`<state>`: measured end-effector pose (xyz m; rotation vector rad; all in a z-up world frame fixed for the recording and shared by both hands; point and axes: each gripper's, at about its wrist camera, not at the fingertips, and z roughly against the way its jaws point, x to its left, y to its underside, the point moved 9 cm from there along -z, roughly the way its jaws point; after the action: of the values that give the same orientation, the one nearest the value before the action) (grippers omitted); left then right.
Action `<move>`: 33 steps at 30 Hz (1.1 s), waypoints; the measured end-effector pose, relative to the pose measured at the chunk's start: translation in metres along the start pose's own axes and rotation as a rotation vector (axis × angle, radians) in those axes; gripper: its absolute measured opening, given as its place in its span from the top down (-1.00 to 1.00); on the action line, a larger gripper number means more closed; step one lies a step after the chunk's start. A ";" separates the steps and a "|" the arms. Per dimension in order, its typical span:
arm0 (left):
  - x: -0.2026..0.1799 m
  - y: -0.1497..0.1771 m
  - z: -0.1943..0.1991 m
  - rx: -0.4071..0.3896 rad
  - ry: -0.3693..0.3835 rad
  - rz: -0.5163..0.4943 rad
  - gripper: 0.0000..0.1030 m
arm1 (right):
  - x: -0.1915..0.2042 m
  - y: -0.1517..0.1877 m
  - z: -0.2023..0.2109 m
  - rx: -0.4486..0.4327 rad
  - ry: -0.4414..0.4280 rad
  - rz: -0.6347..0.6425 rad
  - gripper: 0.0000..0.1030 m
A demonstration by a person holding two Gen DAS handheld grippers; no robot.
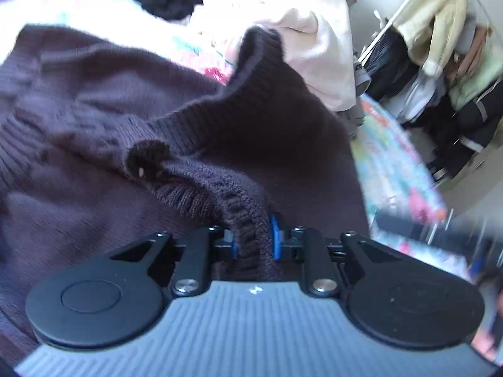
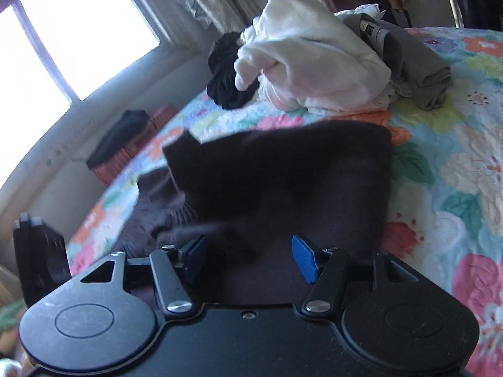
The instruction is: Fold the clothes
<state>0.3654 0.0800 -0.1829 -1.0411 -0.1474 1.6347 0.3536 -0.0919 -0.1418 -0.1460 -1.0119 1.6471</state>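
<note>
A dark purple knitted sweater (image 1: 132,100) is spread over a floral quilted bedspread (image 2: 456,163). A ribbed edge of the sweater is clamped between the narrowly set blue pads of the left gripper (image 1: 254,235), at 6 o'clock in the left wrist view. The right gripper (image 2: 248,257) is held wide above the sweater, with nothing seen between its blue pads (image 2: 304,259). A crumpled white garment (image 2: 314,62) is seen at 12 o'clock beyond the sweater, with a black garment (image 2: 224,75) touching it at 11 o'clock and a folded grey garment (image 2: 418,66) at 1 o'clock
</note>
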 end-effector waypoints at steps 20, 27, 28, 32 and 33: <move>0.021 0.028 0.043 0.075 -0.257 0.064 -0.08 | -0.003 0.061 -0.007 0.045 0.233 0.203 -0.29; 0.064 0.017 0.044 0.049 -0.183 0.313 -0.21 | 0.030 0.069 0.002 0.044 0.151 0.315 -0.29; 0.063 0.014 0.043 0.038 -0.198 0.294 -0.28 | 0.035 0.072 0.003 0.045 0.144 0.336 -0.29; 0.051 0.005 0.027 0.029 -0.327 0.081 -0.37 | 0.035 0.084 -0.007 0.052 0.230 0.421 -0.45; 0.047 0.003 0.023 0.016 -0.342 0.045 -0.24 | 0.034 0.085 -0.010 0.054 0.246 0.432 -0.45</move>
<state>0.3489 0.1281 -0.1960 -0.7500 -0.3388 1.8421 0.2844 -0.0567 -0.1920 -0.5491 -0.7803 1.9845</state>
